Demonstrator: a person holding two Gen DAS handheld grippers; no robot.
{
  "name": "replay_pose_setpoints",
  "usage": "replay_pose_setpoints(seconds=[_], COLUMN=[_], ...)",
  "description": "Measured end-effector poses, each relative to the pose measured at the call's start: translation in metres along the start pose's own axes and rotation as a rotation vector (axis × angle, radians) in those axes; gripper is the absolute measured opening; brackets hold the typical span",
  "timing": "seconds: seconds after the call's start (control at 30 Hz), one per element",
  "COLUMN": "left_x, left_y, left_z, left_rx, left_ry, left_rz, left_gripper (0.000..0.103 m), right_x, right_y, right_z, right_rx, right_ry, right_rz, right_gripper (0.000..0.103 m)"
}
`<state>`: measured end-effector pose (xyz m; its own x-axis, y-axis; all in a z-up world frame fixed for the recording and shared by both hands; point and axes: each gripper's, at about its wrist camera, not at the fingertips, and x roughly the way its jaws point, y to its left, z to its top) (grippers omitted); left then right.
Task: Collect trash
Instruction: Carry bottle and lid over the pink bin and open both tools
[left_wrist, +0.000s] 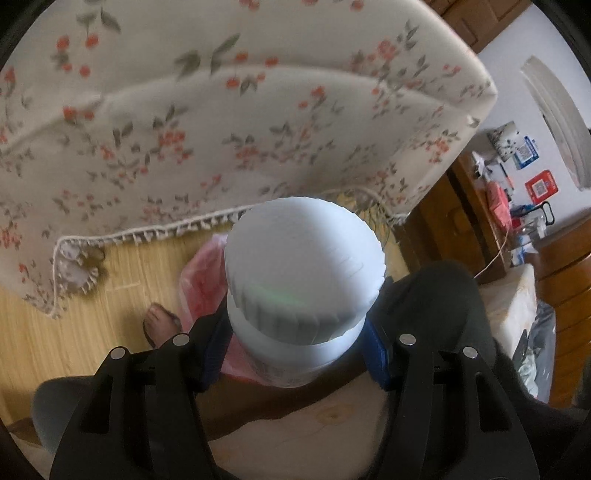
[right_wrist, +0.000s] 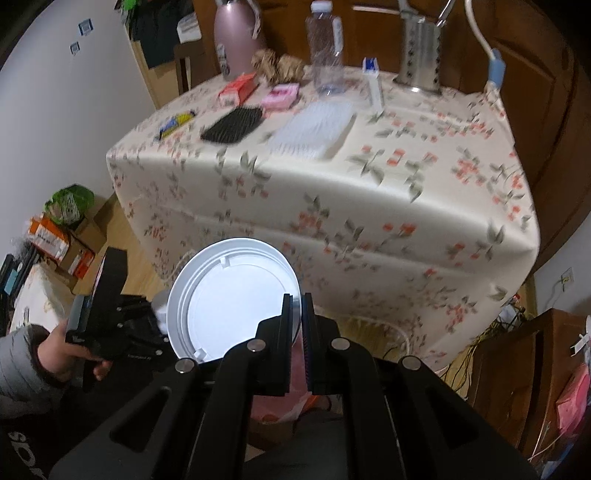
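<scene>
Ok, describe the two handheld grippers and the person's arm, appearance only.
Both grippers are matte black plastic linkages with round silver pivot pins. The left gripper has ribbed blue finger pads; the right gripper has thin dark ribbed ones. The left hand is bare, below a grey quilted sleeve.

Jar (left_wrist: 299, 291) sits between the left gripper's (left_wrist: 295, 354) fingers, bag (left_wrist: 201, 284) just behind it on the floor (left_wrist: 74, 325). Right gripper (right_wrist: 297, 325) pinches the lid's (right_wrist: 232, 295) right rim. On the far surface (right_wrist: 388, 155): brush (right_wrist: 234, 125) left, bottle (right_wrist: 327, 51) behind.

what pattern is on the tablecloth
Cream tablecloth with red-orange flowers and green leaves; clearest in the right wrist view.
</scene>
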<state>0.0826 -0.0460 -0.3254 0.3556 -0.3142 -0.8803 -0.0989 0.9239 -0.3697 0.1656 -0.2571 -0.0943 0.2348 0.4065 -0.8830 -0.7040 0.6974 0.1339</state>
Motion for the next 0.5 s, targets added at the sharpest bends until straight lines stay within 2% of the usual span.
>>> replay_pose_setpoints(seconds=[0.5], left_x=[0.046], left_y=[0.018], left_z=[-0.008], left_rx=[-0.019], left_ry=[0.081], left_rz=[0.002], left_gripper=[0.060], right_x=[0.112], right_y=[0.012], right_z=[-0.061], right_rx=[-0.009], right_ry=[0.243], right_rz=[0.004], right_gripper=[0.005])
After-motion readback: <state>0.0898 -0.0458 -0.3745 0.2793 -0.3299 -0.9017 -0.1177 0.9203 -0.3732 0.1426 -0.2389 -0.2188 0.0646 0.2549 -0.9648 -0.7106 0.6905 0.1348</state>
